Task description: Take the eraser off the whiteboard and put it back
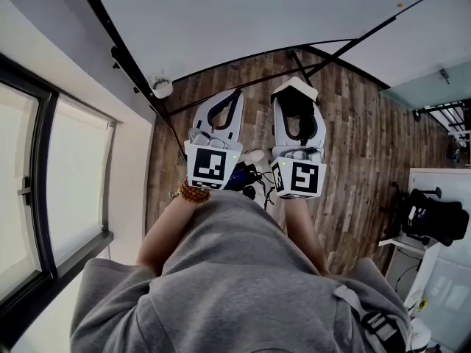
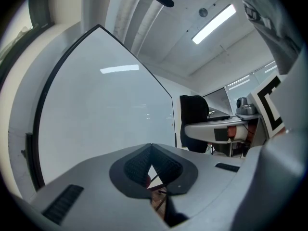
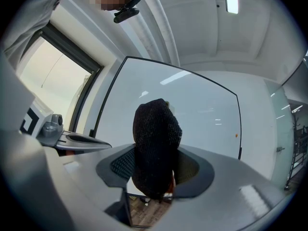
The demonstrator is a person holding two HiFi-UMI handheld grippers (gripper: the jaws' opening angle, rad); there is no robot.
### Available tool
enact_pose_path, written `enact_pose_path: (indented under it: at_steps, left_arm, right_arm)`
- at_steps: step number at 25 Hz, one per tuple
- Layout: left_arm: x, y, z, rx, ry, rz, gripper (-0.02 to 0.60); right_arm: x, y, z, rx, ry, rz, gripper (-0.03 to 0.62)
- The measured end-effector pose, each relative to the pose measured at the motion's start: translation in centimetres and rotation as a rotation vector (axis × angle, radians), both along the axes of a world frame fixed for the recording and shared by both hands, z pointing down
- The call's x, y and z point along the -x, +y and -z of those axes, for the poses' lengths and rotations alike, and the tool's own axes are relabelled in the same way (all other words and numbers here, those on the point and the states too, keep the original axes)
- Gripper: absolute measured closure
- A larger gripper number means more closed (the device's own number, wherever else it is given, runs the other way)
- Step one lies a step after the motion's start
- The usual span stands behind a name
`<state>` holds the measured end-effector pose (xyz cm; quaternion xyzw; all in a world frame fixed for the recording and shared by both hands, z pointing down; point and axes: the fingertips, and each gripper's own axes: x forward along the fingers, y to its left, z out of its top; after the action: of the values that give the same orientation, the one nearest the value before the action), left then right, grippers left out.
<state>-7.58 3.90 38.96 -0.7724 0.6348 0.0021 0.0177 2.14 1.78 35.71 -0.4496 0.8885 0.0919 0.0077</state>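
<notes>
The whiteboard [image 1: 243, 13] fills the top of the head view, its black frame right in front of both grippers. My right gripper [image 1: 295, 94] is shut on the eraser [image 1: 294, 87], which has a white back and black felt. In the right gripper view the eraser's black felt [image 3: 156, 148] stands upright between the jaws, just off the board [image 3: 202, 109]. My left gripper [image 1: 227, 100] is beside it on the left, shut with nothing in it. In the left gripper view its pads [image 2: 139, 165] meet at the tip, facing the whiteboard [image 2: 106, 114].
A tall window [image 1: 44, 175] runs along the left wall. The floor [image 1: 360, 123] is wooden, with the board's stand legs on it. A black chair [image 1: 434, 215] and a white desk [image 1: 430, 271] stand at the right. A small orange dot [image 3: 236, 135] sits near the board's right edge.
</notes>
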Motion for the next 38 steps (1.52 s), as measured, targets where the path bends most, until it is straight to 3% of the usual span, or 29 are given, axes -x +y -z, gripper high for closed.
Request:
enact_pose_path:
  at_steps: [38]
  left_arm:
    - [0.7, -0.9, -0.6, 0.016, 0.002, -0.020, 0.574]
  right_arm:
    - [1.3, -0.2, -0.3, 0.012, 0.004, 0.014, 0.375]
